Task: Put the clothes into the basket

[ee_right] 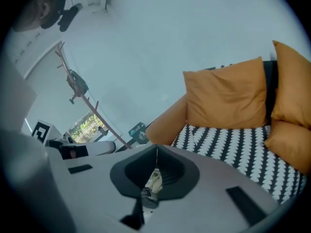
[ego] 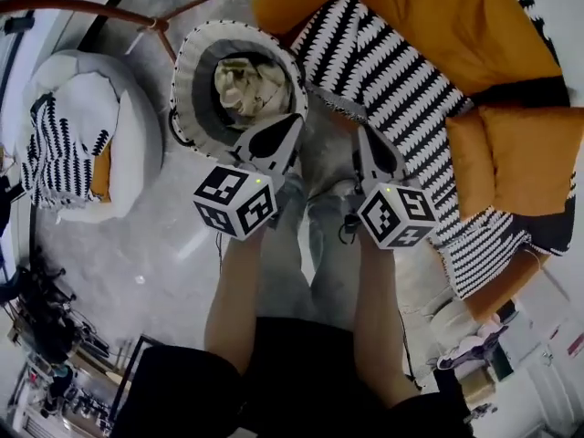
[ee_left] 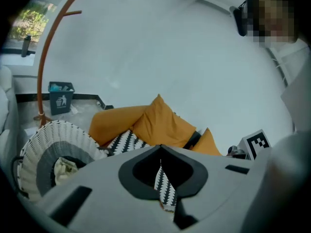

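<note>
A black-and-white patterned cloth [ego: 392,71] lies over the orange sofa, and its near hem reaches toward both grippers. My left gripper [ego: 294,121] is shut, and in the left gripper view a strip of that cloth [ee_left: 164,188] hangs from its closed jaws [ee_left: 160,161]. My right gripper [ego: 361,133] is shut beside it, with a scrap of pale and dark fabric [ee_right: 148,191] under its closed jaws [ee_right: 156,159]. The white woven basket [ego: 187,62] stands just beyond the left gripper with a cream garment [ego: 246,85] inside. It also shows in the left gripper view as the basket [ee_left: 48,135].
Orange cushions [ego: 511,26] fill the sofa at the right. A white armchair [ego: 137,135] at the left carries another patterned cloth [ego: 55,153]. A curved wooden stand [ee_left: 46,57] and a small bin [ee_left: 60,98] sit behind the basket. The person's legs [ego: 328,245] are below the grippers.
</note>
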`<state>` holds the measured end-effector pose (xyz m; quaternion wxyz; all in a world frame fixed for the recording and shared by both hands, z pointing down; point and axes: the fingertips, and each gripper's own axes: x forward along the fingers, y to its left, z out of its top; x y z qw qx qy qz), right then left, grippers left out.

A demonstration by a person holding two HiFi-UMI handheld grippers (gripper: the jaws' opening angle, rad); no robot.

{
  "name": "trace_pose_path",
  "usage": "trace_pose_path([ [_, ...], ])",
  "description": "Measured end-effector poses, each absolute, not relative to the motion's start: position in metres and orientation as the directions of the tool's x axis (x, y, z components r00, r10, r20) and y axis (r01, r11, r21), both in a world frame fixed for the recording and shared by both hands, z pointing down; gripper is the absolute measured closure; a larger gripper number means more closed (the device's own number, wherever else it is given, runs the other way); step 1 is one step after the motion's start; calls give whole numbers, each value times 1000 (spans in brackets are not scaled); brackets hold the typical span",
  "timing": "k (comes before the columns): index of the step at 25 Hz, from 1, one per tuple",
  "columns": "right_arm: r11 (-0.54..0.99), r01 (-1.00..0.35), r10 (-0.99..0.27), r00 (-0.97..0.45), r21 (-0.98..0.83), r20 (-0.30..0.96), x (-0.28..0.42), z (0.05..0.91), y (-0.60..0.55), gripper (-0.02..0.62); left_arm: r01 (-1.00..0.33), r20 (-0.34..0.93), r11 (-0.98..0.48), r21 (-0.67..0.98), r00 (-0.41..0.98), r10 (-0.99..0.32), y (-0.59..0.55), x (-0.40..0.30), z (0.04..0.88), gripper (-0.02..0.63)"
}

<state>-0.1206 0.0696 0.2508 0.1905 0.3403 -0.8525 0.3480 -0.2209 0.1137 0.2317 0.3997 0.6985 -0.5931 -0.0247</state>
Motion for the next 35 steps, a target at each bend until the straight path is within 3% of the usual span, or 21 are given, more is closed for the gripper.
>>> trace_pose_path([
  [11,283,-837,-776,-487,-468,401,69,112,17,582,-866,369,-279,415,440,-819,30,-69,80,597],
  [17,199,-856,-871,-377,-476,314,186,37,18,581,-841,309,-374,392,503,-807,15,38,7,597],
  [21,183,-879,-941,-286,-440,180,263,-31,14,581,-801,207,-484,352,571,-795,-1,111,-60,597],
  [29,197,-940,-978,-210,-279,17,343,-140,31,583,-756,64,-615,224,641,-765,10,206,-158,597],
  [35,171,-964,-985,-173,-206,-7,373,-175,47,583,-710,13,-685,164,696,-718,24,251,-195,597],
])
